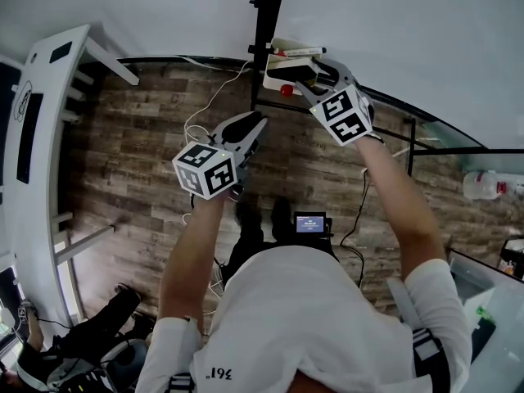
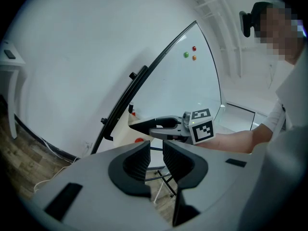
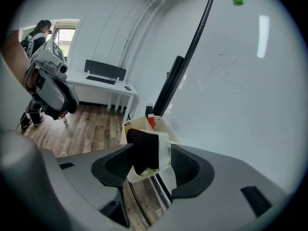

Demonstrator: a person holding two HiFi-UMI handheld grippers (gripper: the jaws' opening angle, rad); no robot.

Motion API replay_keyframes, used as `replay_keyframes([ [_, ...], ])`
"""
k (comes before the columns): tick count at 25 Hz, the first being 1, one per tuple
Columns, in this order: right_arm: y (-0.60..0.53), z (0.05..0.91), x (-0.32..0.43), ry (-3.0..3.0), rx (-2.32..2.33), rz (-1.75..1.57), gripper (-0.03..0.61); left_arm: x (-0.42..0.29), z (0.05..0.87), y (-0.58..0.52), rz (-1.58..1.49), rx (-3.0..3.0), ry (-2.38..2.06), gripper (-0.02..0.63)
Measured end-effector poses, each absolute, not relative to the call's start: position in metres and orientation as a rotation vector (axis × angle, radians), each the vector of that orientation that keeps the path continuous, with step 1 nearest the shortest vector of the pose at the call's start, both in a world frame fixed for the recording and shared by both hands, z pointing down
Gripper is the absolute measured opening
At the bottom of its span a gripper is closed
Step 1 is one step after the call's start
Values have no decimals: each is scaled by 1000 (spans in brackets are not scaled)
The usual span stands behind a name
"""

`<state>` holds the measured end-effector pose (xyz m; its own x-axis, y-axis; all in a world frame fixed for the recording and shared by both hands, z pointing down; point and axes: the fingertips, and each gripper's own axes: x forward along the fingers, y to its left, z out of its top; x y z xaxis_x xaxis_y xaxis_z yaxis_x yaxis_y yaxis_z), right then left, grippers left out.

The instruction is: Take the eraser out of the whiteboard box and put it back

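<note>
The eraser (image 3: 144,148), black felt on a white body, stands upright in the near end of the cream whiteboard box (image 3: 161,126), between the jaws of my right gripper (image 3: 151,160). The right pad stands clear of it and the left pad lies beside the felt, so the jaws are open around it. In the head view the right gripper (image 1: 299,68) reaches into the box (image 1: 286,54) at the whiteboard's lower edge; the eraser is hidden there. My left gripper (image 1: 255,125) hangs lower and to the left over the floor, its jaws narrowly apart and empty (image 2: 156,153).
The whiteboard (image 3: 240,81) on its black stand (image 1: 264,23) carries coloured magnets (image 2: 186,55). A red marker (image 3: 151,121) stands at the box's far end. A white desk (image 1: 41,121) runs along the left, cables (image 1: 205,113) lie on the wooden floor, a bottle (image 1: 487,185) sits right.
</note>
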<state>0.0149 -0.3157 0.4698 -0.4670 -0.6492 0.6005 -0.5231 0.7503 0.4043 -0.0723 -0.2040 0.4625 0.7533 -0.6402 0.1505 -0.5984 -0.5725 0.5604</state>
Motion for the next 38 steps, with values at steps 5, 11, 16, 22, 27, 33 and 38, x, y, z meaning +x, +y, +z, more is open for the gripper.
replay_keyframes([
  [5,-314,468,19,-2176,892,-206,244,-74,463,-206,-94,2349,-933,83],
  [11,-306,465,25,-2180,914,-204,244,-70,459,-206,-106,2352,-926,83],
  [16,-300,458,32,-2180,932,-205,244,-61,454,-204,-105,2365,-912,83],
  [22,-289,443,39,-2190,951,-221,244,-56,444,-203,-112,2382,-915,83],
  [27,-276,422,38,-2251,978,-209,244,-57,431,-199,-142,2396,-926,83],
  [33,-256,398,40,-2303,995,-222,241,-56,417,-191,-173,2417,-926,83],
  [38,-239,383,45,-2342,1026,-201,238,-59,408,-184,-196,2421,-928,83],
])
